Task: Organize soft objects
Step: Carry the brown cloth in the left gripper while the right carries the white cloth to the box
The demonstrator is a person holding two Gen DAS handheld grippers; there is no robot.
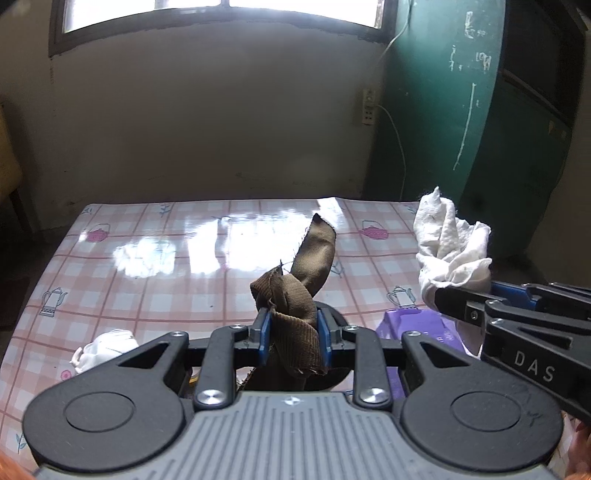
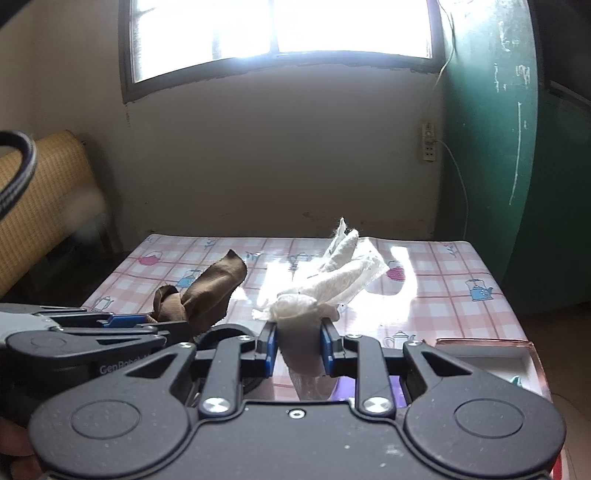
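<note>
left wrist: the left gripper (image 1: 292,334) is clamping a brown cloth (image 1: 300,280) above the checked table (image 1: 155,266), a white rag (image 1: 101,349) lying near its left edge. right wrist: the right gripper (image 2: 298,349) is pinching a white cloth (image 2: 325,286) over the table under the window (image 2: 280,33).

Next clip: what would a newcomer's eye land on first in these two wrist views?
Two cloths held up over the checked tablecloth: the left hand-held gripper is shut on a crumpled brown cloth, and the right hand-held gripper is shut on a white cloth. Another white cloth lies on the table at the left view's lower left.
</note>
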